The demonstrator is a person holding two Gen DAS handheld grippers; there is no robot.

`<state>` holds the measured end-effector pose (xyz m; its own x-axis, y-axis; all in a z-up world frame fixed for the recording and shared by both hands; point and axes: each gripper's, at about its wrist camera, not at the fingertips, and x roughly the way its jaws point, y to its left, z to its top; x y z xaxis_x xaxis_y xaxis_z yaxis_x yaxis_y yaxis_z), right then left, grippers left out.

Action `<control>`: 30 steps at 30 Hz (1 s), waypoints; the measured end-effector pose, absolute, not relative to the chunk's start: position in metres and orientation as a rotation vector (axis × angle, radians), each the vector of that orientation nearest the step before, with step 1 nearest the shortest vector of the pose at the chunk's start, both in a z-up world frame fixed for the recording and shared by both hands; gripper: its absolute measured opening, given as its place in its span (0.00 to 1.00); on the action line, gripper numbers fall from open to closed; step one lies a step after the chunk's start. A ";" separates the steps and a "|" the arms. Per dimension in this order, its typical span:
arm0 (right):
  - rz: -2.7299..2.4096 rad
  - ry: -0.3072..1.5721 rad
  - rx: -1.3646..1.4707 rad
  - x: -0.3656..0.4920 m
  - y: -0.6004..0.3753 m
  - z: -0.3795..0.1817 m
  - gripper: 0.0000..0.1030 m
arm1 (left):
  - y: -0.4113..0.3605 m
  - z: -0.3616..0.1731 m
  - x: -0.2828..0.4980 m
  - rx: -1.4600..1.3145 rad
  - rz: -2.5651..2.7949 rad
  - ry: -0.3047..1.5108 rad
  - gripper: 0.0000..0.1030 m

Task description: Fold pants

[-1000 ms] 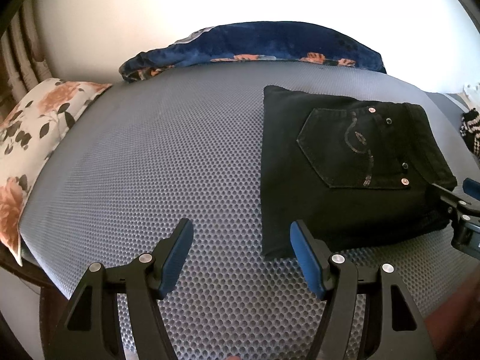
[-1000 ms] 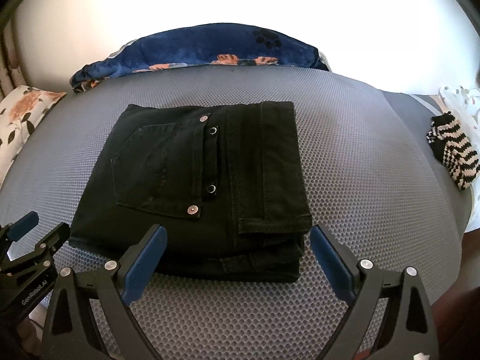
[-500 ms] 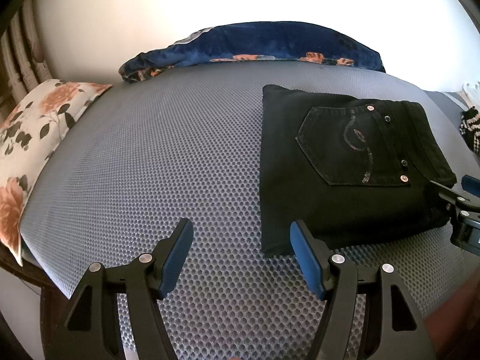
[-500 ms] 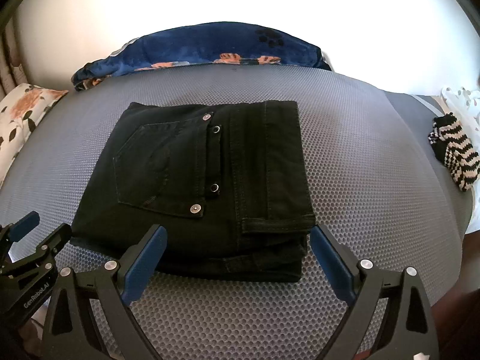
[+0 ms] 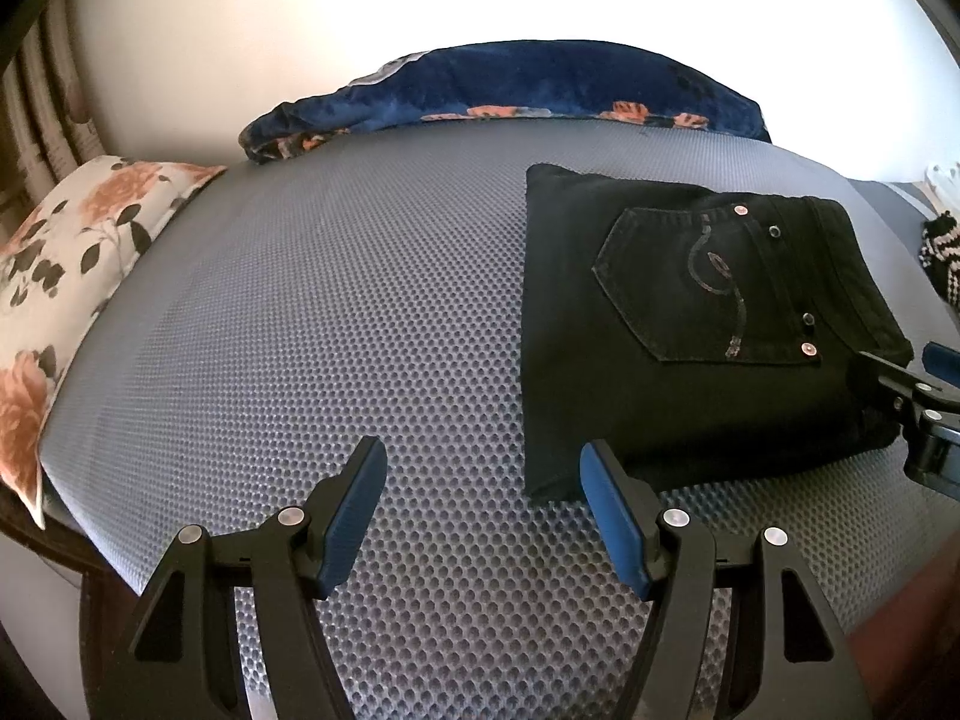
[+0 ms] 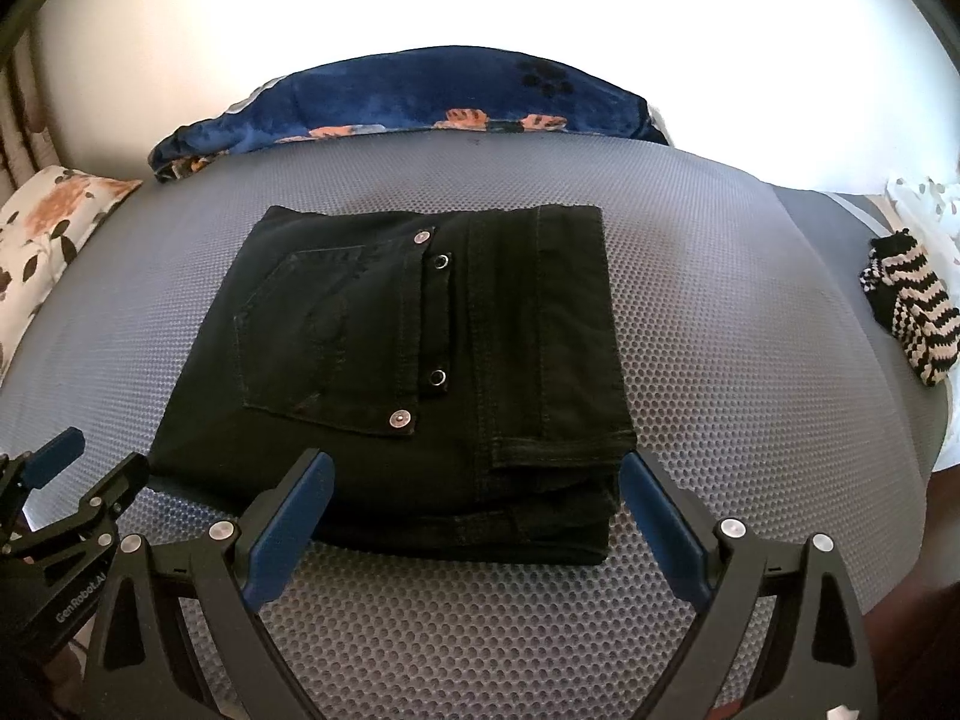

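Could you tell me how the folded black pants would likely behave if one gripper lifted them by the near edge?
The black pants are a soft stack of several layers, so they would probably sag and unfold rather than lift flat. The denim looks thick, so likely heavyish for its size. On the textured grey mat, a push would probably drag and shift the layers.
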<state>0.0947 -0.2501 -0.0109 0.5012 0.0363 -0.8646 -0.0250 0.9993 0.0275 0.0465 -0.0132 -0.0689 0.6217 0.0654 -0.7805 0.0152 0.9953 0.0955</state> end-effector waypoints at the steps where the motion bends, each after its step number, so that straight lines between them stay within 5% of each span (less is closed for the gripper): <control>1: 0.037 1.045 0.013 0.095 -0.250 -0.011 0.92 | -0.013 -0.069 0.047 0.096 0.032 0.900 0.66; 30: 0.039 1.058 0.016 0.096 -0.248 -0.015 0.92 | -0.014 -0.076 0.044 0.084 0.021 0.924 0.66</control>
